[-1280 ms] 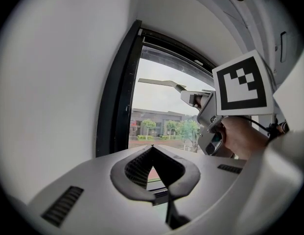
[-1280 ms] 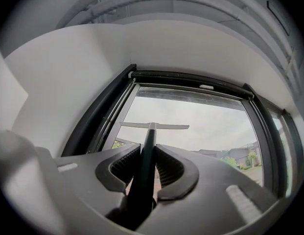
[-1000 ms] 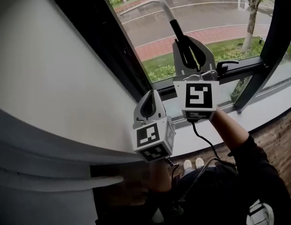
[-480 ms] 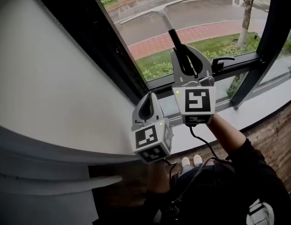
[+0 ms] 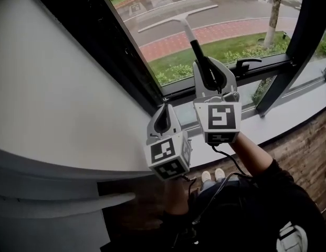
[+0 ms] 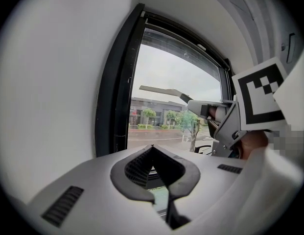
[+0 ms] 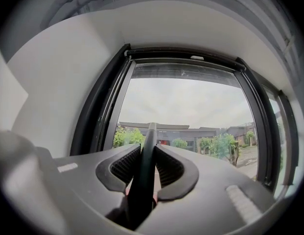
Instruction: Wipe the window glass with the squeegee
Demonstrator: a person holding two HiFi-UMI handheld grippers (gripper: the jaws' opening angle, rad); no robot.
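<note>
Two grippers show in the head view: the right gripper (image 5: pixel 207 70) is clamped on the dark handle of the squeegee (image 5: pixel 179 18), whose pale blade lies across the window glass (image 5: pixel 241 14) above the gripper; the left gripper (image 5: pixel 164 114) hangs lower, just beside it, in front of the white wall (image 5: pixel 63 88) and the dark window frame (image 5: pixel 126 51).

Only the right gripper view shows the handle pinched between the ribbed pads (image 7: pixel 125 168); there the blade is end-on and lost behind the shaft. Only the left gripper view shows the blade from the side, slanting across the pane; it also shows that gripper's own jaws closed tip to tip with nothing between them. Only the head view shows the black window latch (image 5: pixel 245 63) and the grey sill (image 5: pixel 288 117).

Whether the blade's edge actually presses the glass cannot be told; both hands are hidden behind the marker cubes, and only a dark sleeve (image 5: pixel 267 193) shows; the head view cuts off the top of the glass.
</note>
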